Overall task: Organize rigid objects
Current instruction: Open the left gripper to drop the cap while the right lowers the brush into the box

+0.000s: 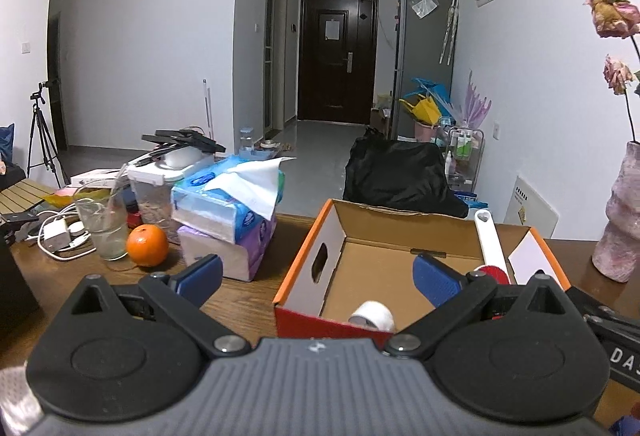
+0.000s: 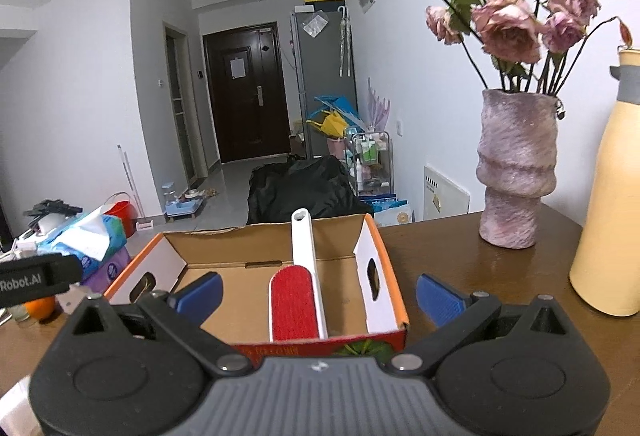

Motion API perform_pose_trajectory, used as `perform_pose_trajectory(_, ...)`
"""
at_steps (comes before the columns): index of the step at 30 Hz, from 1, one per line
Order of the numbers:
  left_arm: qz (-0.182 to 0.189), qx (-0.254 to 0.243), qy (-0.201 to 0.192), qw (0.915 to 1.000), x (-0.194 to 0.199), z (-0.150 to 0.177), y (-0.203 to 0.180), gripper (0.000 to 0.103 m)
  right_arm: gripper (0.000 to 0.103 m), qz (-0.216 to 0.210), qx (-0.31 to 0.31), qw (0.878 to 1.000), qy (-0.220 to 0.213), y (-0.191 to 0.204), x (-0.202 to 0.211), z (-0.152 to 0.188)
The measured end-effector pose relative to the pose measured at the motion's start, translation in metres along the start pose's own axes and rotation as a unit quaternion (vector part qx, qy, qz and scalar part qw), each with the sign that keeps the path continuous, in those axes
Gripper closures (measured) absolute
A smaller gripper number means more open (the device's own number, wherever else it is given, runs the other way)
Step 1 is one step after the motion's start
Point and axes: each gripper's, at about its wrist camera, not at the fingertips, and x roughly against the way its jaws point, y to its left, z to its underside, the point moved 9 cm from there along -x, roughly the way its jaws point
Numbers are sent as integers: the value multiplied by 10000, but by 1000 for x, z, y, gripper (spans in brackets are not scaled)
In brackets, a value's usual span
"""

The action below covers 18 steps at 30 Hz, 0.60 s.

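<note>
An open cardboard box [image 1: 308,248] with orange rims stands on the brown table; it also shows in the right wrist view [image 2: 384,256]. Inside lie a white-handled lint brush with a red pad [image 2: 296,300], seen too in the left wrist view [image 1: 491,236], and a white tape roll [image 1: 373,315]. My left gripper [image 1: 318,274] is open and empty, just in front of the box's near left side. My right gripper [image 2: 318,290] is open and empty, just in front of the box, above its near wall.
Left of the box are stacked tissue packs [image 1: 230,208], an orange [image 1: 147,246], a glass [image 1: 102,224], a lidded container [image 1: 160,184] and cables. A pink vase of dried roses [image 2: 516,172] and a yellow bottle [image 2: 610,204] stand to the right.
</note>
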Motion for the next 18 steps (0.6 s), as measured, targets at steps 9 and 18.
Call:
perform_pose_trajectory(9,-20,-197,-155,9997,44,18,12,0,0,-2,187,9996,-217,-10,47,12)
perform_pose_trajectory(18,91,-283,-207,9993,81,43,26,0,0,-80,320,9985,-441,-20,94,28)
